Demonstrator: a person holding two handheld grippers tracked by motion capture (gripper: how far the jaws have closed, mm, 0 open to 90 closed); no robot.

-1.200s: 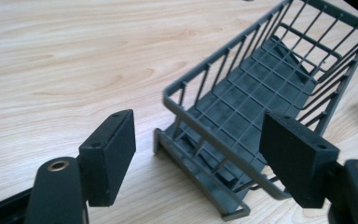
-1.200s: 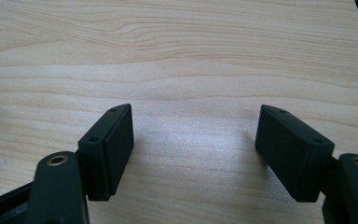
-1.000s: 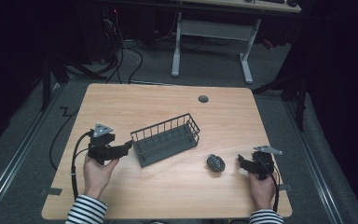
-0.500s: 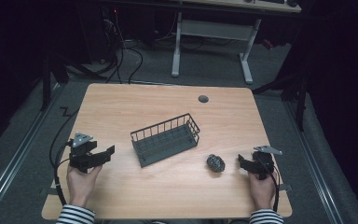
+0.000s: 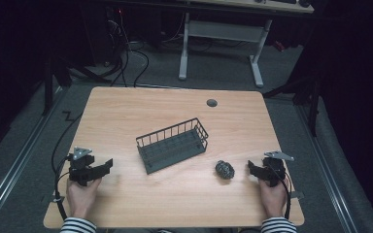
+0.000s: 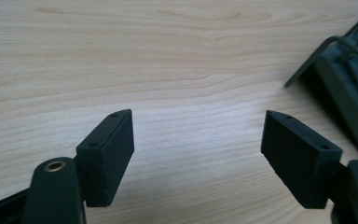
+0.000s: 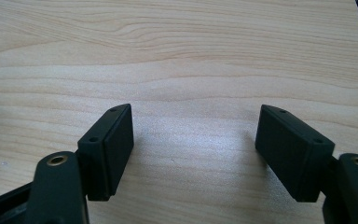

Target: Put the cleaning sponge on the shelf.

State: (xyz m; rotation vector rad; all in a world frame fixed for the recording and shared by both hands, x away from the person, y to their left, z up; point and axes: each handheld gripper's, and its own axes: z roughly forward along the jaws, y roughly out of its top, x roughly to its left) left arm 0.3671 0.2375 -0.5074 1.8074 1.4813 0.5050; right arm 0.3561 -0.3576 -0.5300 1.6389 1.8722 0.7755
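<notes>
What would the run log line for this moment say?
left gripper: open, empty, left of wire basket | right gripper: open, empty, right of steel scrubber | scrubber on table, outside basket

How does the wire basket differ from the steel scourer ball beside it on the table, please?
The wire basket is long, rectangular and open-topped; the scourer ball is small, round and tangled. The basket lies mid-table, the ball closer to the right gripper. Both are dark metal, resting untouched on the table.

The wire basket [image 5: 173, 145] is dark, rectangular, upright and empty, set at an angle at the table's middle. The scourer [image 5: 225, 169], a dark metallic ball, lies near its right end, apart.
</notes>
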